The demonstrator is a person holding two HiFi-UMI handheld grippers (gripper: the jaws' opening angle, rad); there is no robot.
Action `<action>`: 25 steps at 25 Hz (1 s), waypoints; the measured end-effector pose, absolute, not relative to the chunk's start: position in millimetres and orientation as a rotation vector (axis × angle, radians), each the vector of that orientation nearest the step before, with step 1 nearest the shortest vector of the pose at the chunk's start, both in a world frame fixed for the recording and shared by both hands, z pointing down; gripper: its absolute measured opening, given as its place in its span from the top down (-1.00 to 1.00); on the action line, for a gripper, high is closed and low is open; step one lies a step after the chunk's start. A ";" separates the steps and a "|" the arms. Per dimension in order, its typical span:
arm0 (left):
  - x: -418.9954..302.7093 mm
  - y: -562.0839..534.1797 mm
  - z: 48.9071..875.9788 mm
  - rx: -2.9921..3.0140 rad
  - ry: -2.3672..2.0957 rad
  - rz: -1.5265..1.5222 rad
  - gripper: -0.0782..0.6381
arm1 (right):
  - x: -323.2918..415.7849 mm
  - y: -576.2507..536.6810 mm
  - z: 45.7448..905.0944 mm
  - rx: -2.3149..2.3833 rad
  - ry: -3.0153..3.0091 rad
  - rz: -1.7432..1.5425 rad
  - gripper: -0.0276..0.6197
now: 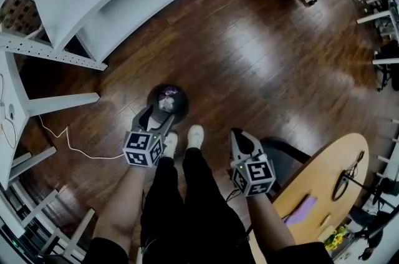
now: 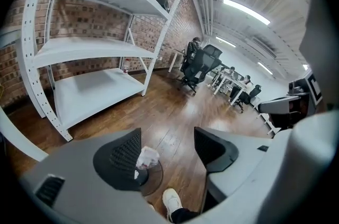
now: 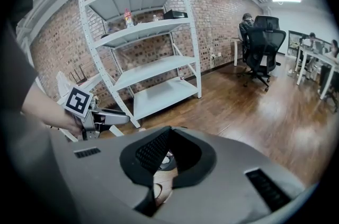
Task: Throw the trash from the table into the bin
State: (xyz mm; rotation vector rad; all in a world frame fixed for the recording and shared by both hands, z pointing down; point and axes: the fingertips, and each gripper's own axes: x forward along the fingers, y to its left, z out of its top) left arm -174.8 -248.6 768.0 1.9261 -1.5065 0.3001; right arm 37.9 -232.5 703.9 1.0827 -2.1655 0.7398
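A small dark round bin stands on the wood floor just ahead of the person's white shoes. A crumpled white piece of trash lies inside it. My left gripper hangs directly over the bin's near rim, jaws open and empty. In the left gripper view the crumpled trash shows below, between the open jaws of the left gripper, resting in the bin. My right gripper hovers right of the shoes, shut, nothing in it. The right gripper view shows its pads together.
A white metal shelf rack stands on the far left. A round wooden table with a purple item is at the lower right, a dark chair seat beside it. A white cable trails on the floor.
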 end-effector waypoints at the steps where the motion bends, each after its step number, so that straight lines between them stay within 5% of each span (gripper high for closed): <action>1: -175.3 -247.8 766.4 1.920 -1.511 0.294 -0.08 | 39.5 -232.0 703.4 1.084 -2.165 0.743 0.91; 13: -195.9 -237.6 706.7 2.003 -1.515 0.255 -0.01 | 17.1 -240.1 665.4 1.177 -2.227 0.704 0.91; 17: -206.3 -236.8 670.3 2.072 -1.485 0.205 0.26 | 5.3 -239.4 642.6 1.225 -2.259 0.683 0.91; 20: -218.4 -245.7 632.2 2.146 -1.489 0.141 0.74 | 3.3 -252.7 614.9 1.314 -2.302 0.661 0.91; 25: -226.9 -243.7 559.4 2.260 -1.481 0.025 0.77 | 21.5 -254.8 557.0 1.484 -2.340 0.617 0.91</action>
